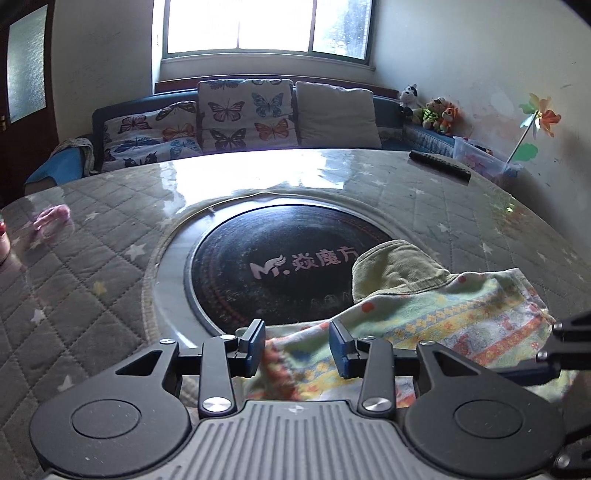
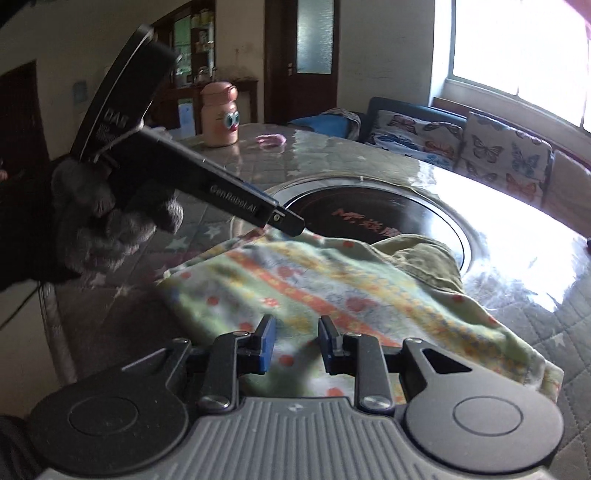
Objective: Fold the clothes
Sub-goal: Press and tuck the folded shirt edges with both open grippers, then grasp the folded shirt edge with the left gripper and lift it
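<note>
Both jaws spread above patterned garment (image 2: 332, 288) on quilted table (image 1: 92, 251); butterfly-cushion sofa (image 1: 236, 114) under window (image 1: 266, 26).

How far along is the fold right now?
Early. The patterned garment lies bunched on the table, its olive lining exposed, with no neat fold yet. Left gripper and right gripper sit open at its edges, gripping nothing. Grasping and folding remain.

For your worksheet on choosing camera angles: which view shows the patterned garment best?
The right wrist view: the patterned garment spreads across the frame with most of its outline visible. The left wrist view catches only a strip, partly hidden behind the left gripper.
</note>
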